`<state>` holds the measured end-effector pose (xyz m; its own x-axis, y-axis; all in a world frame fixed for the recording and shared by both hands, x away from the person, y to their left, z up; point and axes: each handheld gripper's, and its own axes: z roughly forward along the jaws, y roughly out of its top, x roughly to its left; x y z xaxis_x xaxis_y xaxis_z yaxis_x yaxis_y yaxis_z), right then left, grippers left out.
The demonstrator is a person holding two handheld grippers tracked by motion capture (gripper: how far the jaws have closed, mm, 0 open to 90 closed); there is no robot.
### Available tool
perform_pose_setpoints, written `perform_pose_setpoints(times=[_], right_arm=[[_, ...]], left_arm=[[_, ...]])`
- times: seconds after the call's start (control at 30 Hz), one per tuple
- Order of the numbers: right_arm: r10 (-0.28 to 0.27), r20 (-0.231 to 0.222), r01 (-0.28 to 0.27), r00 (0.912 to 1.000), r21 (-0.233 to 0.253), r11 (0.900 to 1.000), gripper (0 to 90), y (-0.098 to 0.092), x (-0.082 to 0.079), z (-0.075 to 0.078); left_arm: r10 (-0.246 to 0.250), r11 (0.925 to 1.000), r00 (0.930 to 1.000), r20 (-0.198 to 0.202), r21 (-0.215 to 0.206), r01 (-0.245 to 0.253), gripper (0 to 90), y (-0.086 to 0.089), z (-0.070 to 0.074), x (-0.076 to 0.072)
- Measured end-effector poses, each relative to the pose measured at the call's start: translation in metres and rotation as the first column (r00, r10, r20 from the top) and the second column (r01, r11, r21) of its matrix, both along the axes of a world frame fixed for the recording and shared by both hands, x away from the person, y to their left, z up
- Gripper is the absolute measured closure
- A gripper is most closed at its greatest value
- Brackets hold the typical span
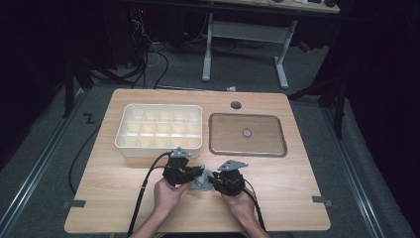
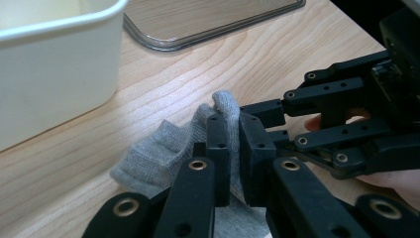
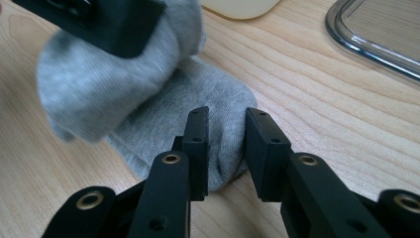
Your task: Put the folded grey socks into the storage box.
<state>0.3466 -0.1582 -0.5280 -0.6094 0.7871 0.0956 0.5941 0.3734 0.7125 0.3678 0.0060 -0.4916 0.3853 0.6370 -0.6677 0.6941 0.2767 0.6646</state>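
A grey sock (image 1: 202,183) lies crumpled on the wooden table near its front edge, between the two hand-held grippers. My left gripper (image 1: 196,173) is shut on a raised fold of the sock (image 2: 158,153); its jaws (image 2: 234,144) pinch the fabric tight. My right gripper (image 1: 212,179) comes in from the opposite side. Its jaws (image 3: 226,144) stand a small gap apart, closed on the rounded end of the sock (image 3: 163,124), whose fabric fills the gap. The left gripper's jaw lifts the other part of the sock at the top left of the right gripper view.
A white box (image 1: 126,142) with several compartments stands behind the hands at the left. A clear shallow tray (image 1: 213,135) with a small round thing in its middle lies at the right. Bare wood surrounds the sock.
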Motion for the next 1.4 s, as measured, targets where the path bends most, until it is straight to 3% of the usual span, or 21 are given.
perform_pose_setpoints(times=[0.27, 0.5, 0.93, 1.13, 1.4], right_arm=[[0.005, 0.004, -0.004, 1.0, -0.002, 1.0, 72.2, 0.0, 0.0, 0.0], [0.007, 0.005, -0.007, 1.0, -0.002, 1.0, 72.1, 0.0, 0.0, 0.0], [0.012, 0.0, -0.012, 0.9999, -0.018, 1.0, 72.1, 0.003, 0.001, 0.001], [0.017, -0.001, -0.017, 0.9999, -0.027, 0.999, 72.1, 0.003, 0.001, 0.001], [0.025, -0.003, -0.025, 0.9997, -0.035, 0.999, 71.5, 0.004, 0.001, 0.002]], left_arm=[[0.004, 1.0, 1.0, -0.004, -0.001, -0.004, 84.5, -0.009, -0.007, 0.006], [0.008, 0.9997, 1.0, -0.002, 0.025, -0.008, 84.3, -0.013, -0.015, 0.009], [0.008, 0.9994, 0.9997, -0.025, 0.035, -0.007, 84.0, -0.013, -0.022, 0.013], [-0.012, 0.9971, 0.9998, -0.017, 0.075, 0.014, 84.1, -0.015, -0.029, 0.013], [-0.015, 0.9977, 0.9996, -0.025, 0.066, 0.016, 83.2, -0.013, -0.03, 0.013]])
